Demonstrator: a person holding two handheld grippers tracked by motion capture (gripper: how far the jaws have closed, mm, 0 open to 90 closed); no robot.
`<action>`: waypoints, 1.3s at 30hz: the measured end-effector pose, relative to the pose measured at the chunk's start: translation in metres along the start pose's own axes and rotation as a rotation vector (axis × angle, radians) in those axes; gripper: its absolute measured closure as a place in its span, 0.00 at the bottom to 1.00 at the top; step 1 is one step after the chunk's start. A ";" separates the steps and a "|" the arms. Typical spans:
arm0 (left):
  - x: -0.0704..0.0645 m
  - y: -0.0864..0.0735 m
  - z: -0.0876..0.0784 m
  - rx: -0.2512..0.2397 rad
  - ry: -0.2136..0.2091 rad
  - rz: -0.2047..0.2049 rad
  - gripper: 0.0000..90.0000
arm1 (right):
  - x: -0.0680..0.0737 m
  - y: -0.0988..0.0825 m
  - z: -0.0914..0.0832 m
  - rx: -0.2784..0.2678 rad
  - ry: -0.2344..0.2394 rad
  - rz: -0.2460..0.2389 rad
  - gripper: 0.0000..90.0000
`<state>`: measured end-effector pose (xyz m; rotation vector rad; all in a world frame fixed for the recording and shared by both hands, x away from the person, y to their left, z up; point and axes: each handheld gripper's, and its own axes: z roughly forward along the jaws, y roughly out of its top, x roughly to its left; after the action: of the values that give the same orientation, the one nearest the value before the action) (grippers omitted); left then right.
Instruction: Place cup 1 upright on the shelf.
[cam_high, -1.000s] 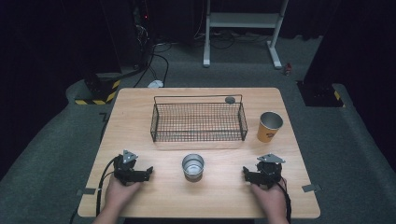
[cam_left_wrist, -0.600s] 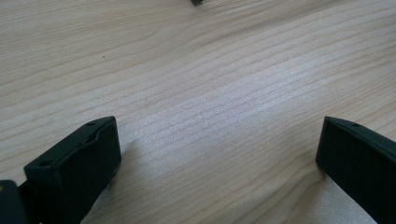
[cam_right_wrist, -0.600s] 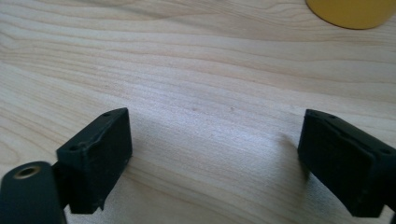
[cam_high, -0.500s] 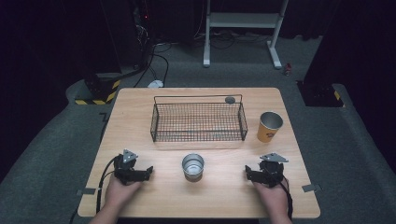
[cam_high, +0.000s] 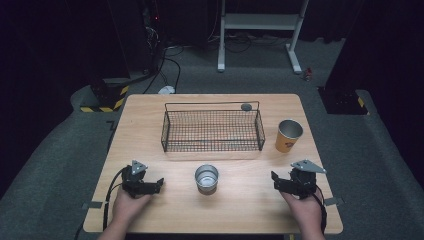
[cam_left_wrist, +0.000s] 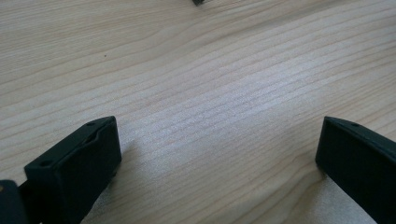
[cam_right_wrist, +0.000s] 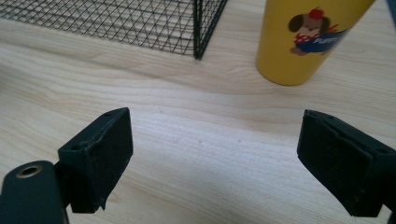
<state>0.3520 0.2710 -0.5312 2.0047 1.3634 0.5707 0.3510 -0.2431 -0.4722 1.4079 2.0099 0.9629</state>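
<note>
Yellow cup (cam_right_wrist: 306, 39) shows a cartoon dog and partial lettering "Pu".

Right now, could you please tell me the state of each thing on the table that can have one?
Wire basket: upright, empty apart from a small dark round thing at its far rim.
Metal cup: upright, looks empty.
Yellow cup: upright, open top.
Left gripper: jaws open, holding nothing.
Right gripper: jaws open, holding nothing, pointed towards the yellow cup.
</note>
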 end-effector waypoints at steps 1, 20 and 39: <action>0.000 0.000 0.000 0.001 -0.001 0.002 0.00 | 0.000 0.000 -0.001 -0.001 0.000 0.015 0.12; 0.000 -0.001 -0.002 0.005 -0.014 0.024 0.01 | 0.026 -0.038 0.022 -0.024 0.039 -0.019 0.12; -0.002 0.000 -0.001 -0.006 -0.027 0.028 0.04 | 0.018 -0.039 0.009 -0.155 -0.050 0.029 0.15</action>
<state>0.3505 0.2699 -0.5307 2.0227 1.3175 0.5576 0.3284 -0.2324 -0.5083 1.3674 1.8418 1.0616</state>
